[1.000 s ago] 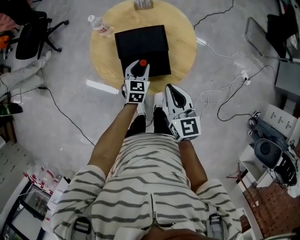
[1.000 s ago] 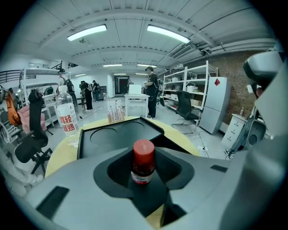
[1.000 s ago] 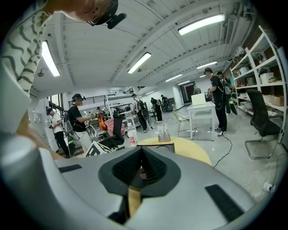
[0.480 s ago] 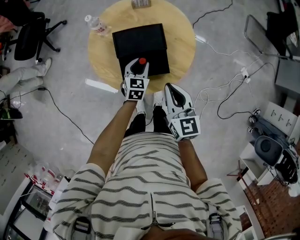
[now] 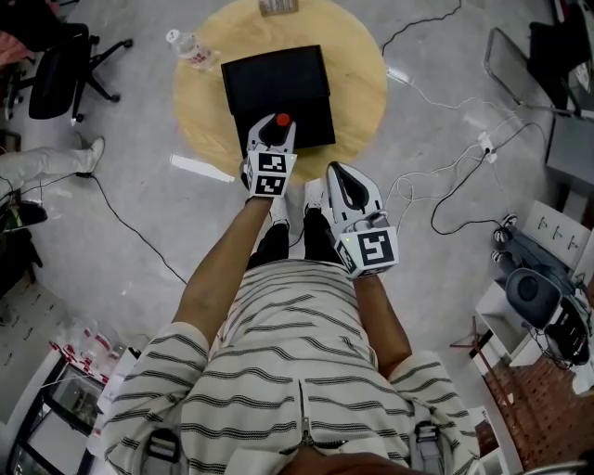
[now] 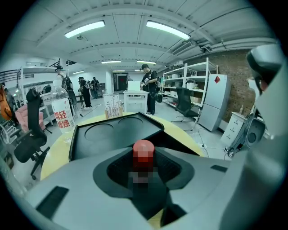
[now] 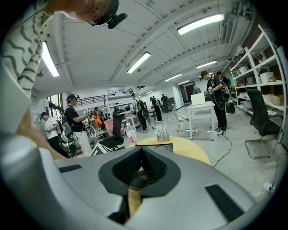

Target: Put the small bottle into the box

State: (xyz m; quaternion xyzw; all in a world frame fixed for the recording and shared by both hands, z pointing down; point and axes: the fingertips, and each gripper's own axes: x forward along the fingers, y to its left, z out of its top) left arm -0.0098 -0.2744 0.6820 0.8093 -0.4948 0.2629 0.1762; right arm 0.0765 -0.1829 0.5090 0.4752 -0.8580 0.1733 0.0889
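Observation:
A small dark bottle with a red cap (image 5: pixel 281 121) is held upright in my left gripper (image 5: pixel 272 139), which is shut on it above the near edge of the black box (image 5: pixel 277 85). In the left gripper view the small bottle (image 6: pixel 143 152) stands between the jaws, with the box's open black inside (image 6: pixel 114 134) just beyond it. The box sits on a round wooden table (image 5: pixel 367 88). My right gripper (image 5: pixel 342 181) hangs nearer the body, off the table's edge, shut on nothing (image 7: pixel 139 170).
A clear water bottle (image 5: pixel 188 48) stands on the table's left edge, and a small rack (image 5: pixel 278 7) at its far edge. Cables (image 5: pixel 445 186) and a white strip (image 5: pixel 200 170) lie on the floor. An office chair (image 5: pixel 60 65) stands at left.
Both grippers have stayed almost where they were. A person's legs at the left edge have shifted away.

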